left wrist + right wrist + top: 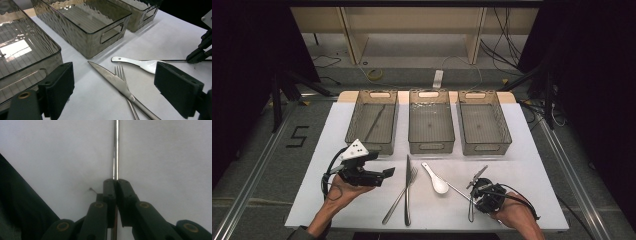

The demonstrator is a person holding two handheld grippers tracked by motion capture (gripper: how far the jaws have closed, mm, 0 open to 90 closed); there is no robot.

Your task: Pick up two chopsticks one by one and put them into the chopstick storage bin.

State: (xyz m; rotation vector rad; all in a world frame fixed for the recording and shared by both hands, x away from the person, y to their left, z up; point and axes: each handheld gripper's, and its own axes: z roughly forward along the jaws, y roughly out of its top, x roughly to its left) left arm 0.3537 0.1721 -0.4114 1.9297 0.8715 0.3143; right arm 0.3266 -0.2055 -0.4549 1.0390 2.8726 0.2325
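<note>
3 bins [431,122]: left w/ chopstick [375,122], others bare.

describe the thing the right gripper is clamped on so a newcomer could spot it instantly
On the white mat, look in front of the three smoky plastic bins, at the row of cutlery. Right of the white spoon lies a thin metal chopstick, with the right gripper shut on it. Unlike the knife and fork, it is a plain slim rod.

Recording lab, staged for tabletop tests: white table [337,200] on aluminium rails [257,165], black curtains [247,50] at both sides, loose cables [507,45] across grey floor, taped numeral "5" [297,136].
</note>
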